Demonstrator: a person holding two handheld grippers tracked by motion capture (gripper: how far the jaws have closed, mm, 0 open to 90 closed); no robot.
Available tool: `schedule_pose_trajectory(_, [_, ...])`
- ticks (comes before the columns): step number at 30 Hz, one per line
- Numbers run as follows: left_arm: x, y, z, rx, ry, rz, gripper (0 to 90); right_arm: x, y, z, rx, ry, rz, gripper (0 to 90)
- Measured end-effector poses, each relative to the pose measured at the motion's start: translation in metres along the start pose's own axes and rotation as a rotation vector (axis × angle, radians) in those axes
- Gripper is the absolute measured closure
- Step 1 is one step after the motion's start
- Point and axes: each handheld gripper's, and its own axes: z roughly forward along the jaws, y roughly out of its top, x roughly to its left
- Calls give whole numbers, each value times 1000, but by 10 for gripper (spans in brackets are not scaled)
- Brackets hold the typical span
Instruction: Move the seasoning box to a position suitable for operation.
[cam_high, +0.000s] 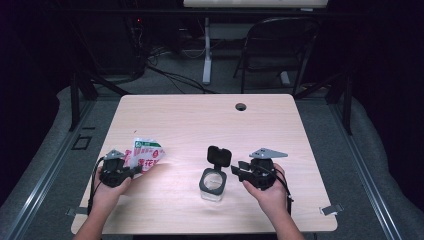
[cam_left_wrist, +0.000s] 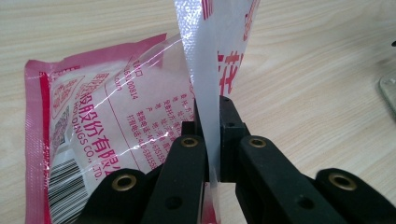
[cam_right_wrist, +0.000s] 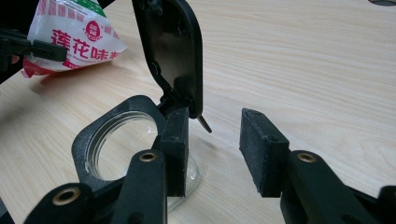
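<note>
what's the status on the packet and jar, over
Left gripper shut on seasoning packet. Right gripper open beside clear jar, flip lid up. Nothing between packet and jar.

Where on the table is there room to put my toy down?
The far half of the table, up to the round hole, is bare. So is the gap between packet and jar. The near edge, around both claws, is crowded.

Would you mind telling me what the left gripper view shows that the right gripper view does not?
Left gripper view alone: the left gripper shut on the packet's clear edge, plus the packet's barcode side. Right gripper view alone: the open right gripper beside the clear jar, whose black flip lid stands open. Both share the red-and-white packet and the wooden table.
</note>
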Motion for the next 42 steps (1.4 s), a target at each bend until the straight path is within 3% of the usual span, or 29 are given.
schedule_pose_trajectory(11, [0, 13, -11, -8, 30, 32, 900, -2, 0, -1, -6, -1, 8, 628])
schedule_pose_trajectory(20, [3, 38, -37, -46, 70, 86, 900, -3, 0, -2, -11, 0, 13, 627])
schedule_pose_trajectory(26, [3, 57, -66, -136, 110, 109, 900, -4, 1, -4, -17, 3, 18, 627])
schedule_pose_trajectory(31, [-4, 66, -82, -165, 61, 128, 900, -4, 1, -5, -19, 2, 14, 629])
schedule_pose_trajectory(32, [-11, 68, -84, -172, 50, 147, 900, -4, 2, -5, -20, 9, 17, 630])
schedule_pose_trajectory(38, [-27, 70, -84, -169, 30, 194, 900, -3, 3, -5, -20, 24, 10, 630])
schedule_pose_trajectory(42, [-42, 70, -81, -170, -25, 222, 900, -2, 3, -5, -22, 25, -6, 615])
